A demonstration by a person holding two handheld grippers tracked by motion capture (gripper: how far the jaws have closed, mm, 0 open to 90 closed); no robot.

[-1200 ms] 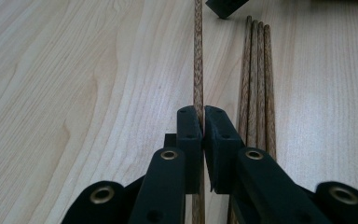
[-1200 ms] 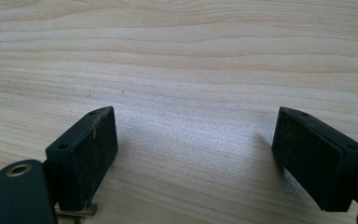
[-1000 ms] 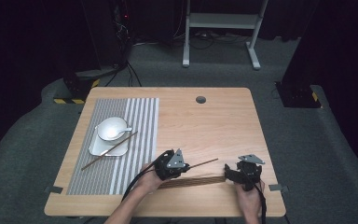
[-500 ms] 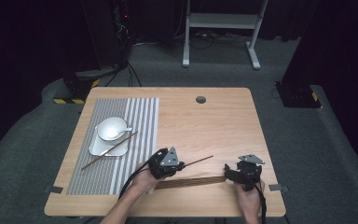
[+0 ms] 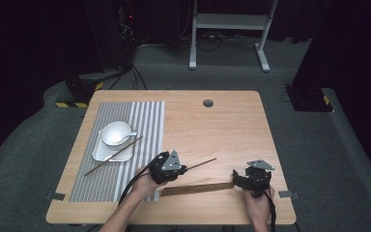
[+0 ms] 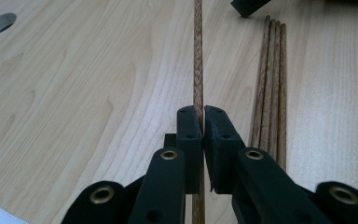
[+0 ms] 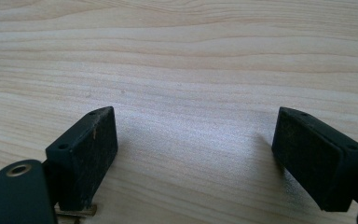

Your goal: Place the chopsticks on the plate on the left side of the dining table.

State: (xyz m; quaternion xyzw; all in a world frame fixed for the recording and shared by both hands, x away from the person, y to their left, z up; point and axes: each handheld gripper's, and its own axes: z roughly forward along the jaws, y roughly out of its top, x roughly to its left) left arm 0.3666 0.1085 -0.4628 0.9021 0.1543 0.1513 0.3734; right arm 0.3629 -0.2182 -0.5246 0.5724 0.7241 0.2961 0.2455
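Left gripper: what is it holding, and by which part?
The left gripper is shut on a single chopstick, gripped partway along its shaft, not at a tip; the right gripper holds nothing.

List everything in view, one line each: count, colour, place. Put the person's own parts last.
table: one, light wood, centre.
mat: one, grey-and-white striped, table's left side.
plate: one, white, on the mat.
bowl: one, white, on the plate.
spoon: one, white, in the bowl.
placed chopstick: one, brown, across plate and mat.
held chopstick: one, brown, in the left gripper's jaws.
chopstick row: several, brown, near front edge.
left gripper: one, black, shut on held chopstick.
right gripper: one, black, open over bare table.
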